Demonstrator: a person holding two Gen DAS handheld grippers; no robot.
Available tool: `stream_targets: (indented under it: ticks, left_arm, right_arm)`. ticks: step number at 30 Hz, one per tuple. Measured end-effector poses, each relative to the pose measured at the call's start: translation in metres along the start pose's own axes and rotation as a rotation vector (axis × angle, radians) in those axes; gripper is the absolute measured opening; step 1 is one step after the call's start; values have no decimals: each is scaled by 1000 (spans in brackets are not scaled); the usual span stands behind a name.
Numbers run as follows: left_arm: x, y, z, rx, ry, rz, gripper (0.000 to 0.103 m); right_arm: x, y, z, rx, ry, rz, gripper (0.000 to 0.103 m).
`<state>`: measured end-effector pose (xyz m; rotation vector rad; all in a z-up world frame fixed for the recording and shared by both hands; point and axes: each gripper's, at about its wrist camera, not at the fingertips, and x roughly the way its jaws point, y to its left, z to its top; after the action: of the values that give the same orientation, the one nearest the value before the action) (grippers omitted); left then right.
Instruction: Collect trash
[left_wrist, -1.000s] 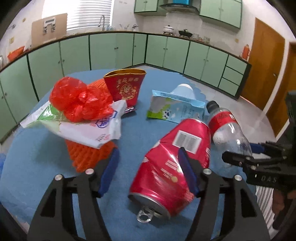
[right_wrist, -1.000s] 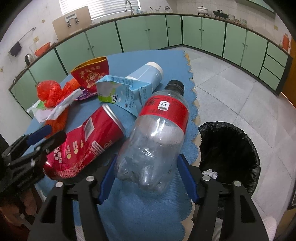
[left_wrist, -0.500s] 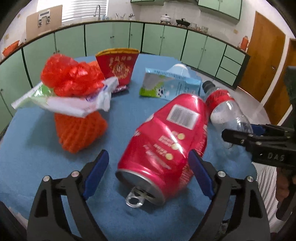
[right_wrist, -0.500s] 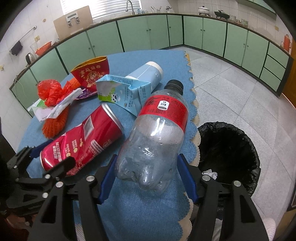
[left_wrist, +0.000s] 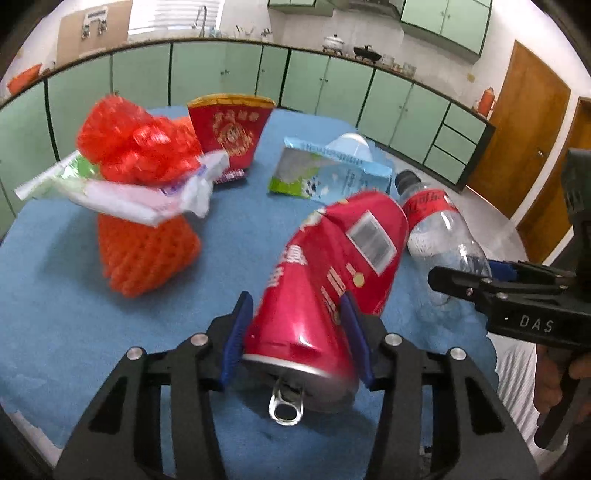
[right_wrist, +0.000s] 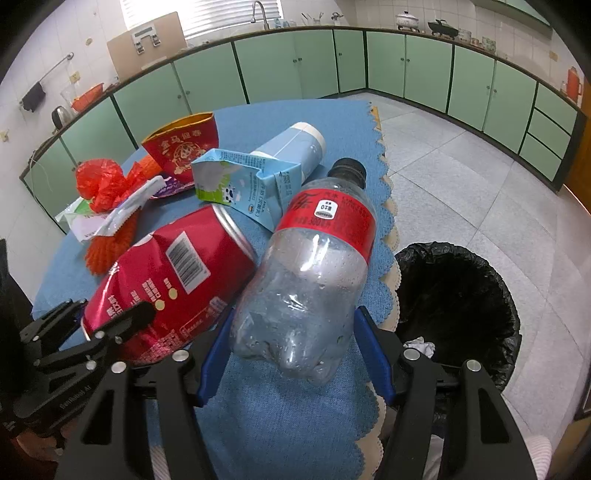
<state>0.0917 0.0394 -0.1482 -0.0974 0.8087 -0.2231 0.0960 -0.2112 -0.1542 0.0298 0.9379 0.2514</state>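
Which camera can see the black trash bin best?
The right wrist view. It shows the black trash bin on the floor beside the table, with its liner and a crumpled white scrap inside. The left wrist view doesn't show the bin at all.

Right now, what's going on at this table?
A person is clearing trash off a blue-clothed table with two hand-held claws. The left claw is closing around a dented red can, its pads at the can's sides near the tab end. The right claw straddles the base of a clear plastic bottle. A black-lined bin sits on the floor beside the table. A milk carton and wrappers remain.
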Motion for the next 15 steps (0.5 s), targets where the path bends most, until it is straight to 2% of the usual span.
stream_targets:
  ticks: [5,11,15]
  left_arm:
    - [-8,0,5,23,-42,45,43]
    - [-1,0,4,55,-15,36,42]
    - [4,2,8,55,-5,5,40]
  right_arm:
    - [1,1,1,-8,4,-8,64]
    - [11,0,-2,12,49,9,62]
    - [12,-1,-4,18,52,19,61]
